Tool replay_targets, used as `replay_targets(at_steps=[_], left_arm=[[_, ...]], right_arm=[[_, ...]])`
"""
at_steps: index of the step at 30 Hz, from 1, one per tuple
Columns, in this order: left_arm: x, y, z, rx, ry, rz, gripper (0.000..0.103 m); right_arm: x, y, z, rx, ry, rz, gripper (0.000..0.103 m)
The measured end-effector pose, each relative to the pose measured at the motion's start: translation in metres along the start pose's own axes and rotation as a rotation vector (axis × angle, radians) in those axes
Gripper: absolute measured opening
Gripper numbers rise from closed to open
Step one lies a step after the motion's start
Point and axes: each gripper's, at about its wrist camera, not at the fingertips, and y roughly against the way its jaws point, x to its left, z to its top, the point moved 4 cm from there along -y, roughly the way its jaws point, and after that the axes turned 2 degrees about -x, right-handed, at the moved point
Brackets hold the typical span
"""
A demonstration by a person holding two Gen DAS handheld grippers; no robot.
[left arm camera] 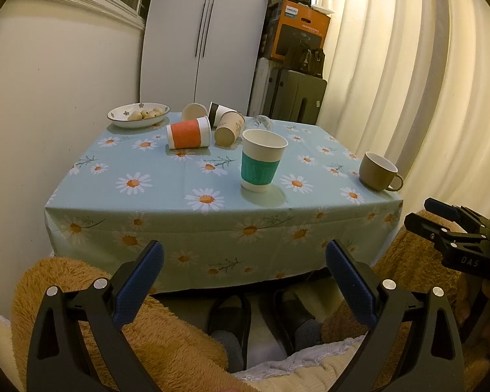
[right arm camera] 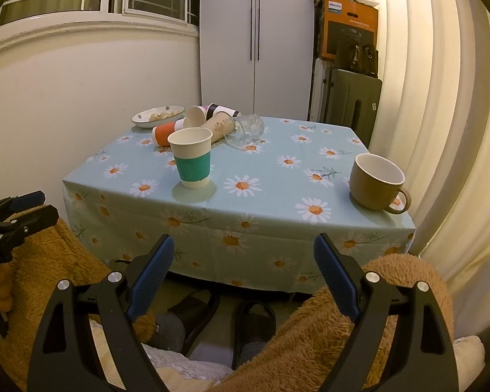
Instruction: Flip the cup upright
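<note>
Currently, left wrist view: left gripper (left arm camera: 245,258) released, empty, held off the near edge of the surface (left arm camera: 166,192). Teal cup (left arm camera: 261,165) upright, centre-right; orange cup (left arm camera: 188,132) lying on its side farther left.

Right wrist view: right gripper (right arm camera: 243,254) released, empty. Brown mug (right arm camera: 375,186) upright, near right corner.

Both wrist views look forward from low before the table (left arm camera: 212,225), side by side, sharing its whole top.
</note>
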Motion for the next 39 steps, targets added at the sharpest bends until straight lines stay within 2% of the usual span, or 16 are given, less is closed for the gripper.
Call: replay_targets(at_steps=[39], left_arm=[[-0.0055,-0.0051,-0.0022,0.012,-0.013,0.004,0.096]], right_arm=[[0.0015,-0.0072,-0.0006,0.023,0.033,-0.008,0.086]])
